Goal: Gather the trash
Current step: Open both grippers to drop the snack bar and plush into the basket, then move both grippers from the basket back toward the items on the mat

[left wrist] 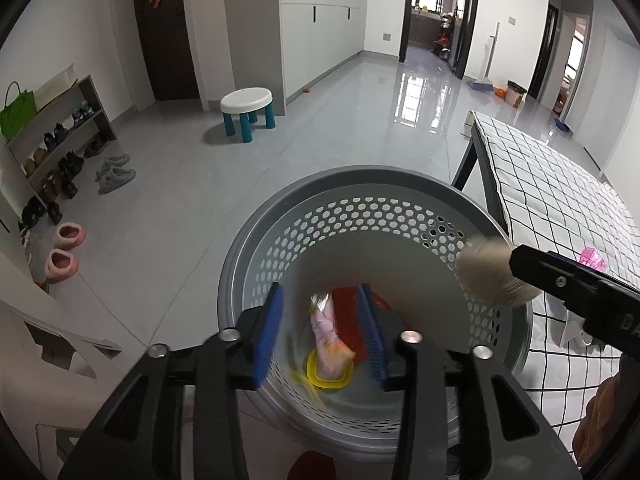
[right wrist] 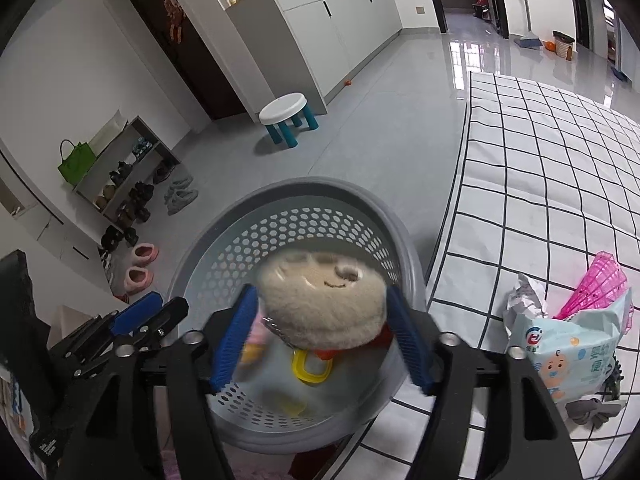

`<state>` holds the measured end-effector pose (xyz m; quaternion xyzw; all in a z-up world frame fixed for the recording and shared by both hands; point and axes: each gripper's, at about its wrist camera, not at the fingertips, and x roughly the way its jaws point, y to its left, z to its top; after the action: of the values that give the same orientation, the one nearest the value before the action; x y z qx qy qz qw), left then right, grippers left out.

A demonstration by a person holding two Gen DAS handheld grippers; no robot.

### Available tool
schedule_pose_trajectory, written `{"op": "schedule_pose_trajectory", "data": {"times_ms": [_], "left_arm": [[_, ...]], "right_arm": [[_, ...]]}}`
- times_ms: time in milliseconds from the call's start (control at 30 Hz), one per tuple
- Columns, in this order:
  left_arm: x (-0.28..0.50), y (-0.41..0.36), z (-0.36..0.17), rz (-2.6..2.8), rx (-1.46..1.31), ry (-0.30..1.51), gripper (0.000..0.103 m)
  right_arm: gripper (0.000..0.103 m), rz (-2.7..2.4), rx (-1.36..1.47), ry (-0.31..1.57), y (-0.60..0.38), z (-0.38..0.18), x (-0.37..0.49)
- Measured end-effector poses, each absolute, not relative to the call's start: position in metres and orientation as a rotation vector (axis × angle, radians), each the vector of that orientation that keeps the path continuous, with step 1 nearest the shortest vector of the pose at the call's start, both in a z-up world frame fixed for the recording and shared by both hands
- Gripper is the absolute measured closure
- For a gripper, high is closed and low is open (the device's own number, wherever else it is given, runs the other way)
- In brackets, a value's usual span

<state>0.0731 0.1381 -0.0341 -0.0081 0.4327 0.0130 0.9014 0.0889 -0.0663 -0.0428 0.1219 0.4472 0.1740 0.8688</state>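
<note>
Over the gray basket [right wrist: 320, 196], my right view shows a fuzzy cream plush toy [right wrist: 324, 304] between the right gripper's [right wrist: 320, 338] spread blue pads, blurry, maybe loose. Only my left view shows a pink wrapper [left wrist: 328, 336] blurry between the left gripper's [left wrist: 322, 334] open pads, above a yellow ring [left wrist: 330, 374].

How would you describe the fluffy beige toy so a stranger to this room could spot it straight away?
Find the checked tablecloth, then the round grey basket with holes in its wall standing beside it. Right above the basket's opening, between the blue fingers of the right gripper, is the fluffy beige toy. Unlike the smooth plastic bits below, it is furry, with a stitched smiling face.
</note>
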Motion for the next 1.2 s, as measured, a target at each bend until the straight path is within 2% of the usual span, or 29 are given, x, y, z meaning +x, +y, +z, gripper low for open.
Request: {"op": "schedule_pose_trajectory", "data": {"times_ms": [67, 1200], "left_arm": [[0.072, 0.138, -0.033, 0.032, -0.018, 0.884, 0.042], [0.064, 0.140, -0.027, 0.055, -0.030, 0.837, 0.026]], "right_arm": [[0.033, 0.362, 0.257, 0.931, -0.067, -0.041, 0.089], [0.033, 0.361, 0.250, 0.914, -0.072, -0.035, 0.079]]}}
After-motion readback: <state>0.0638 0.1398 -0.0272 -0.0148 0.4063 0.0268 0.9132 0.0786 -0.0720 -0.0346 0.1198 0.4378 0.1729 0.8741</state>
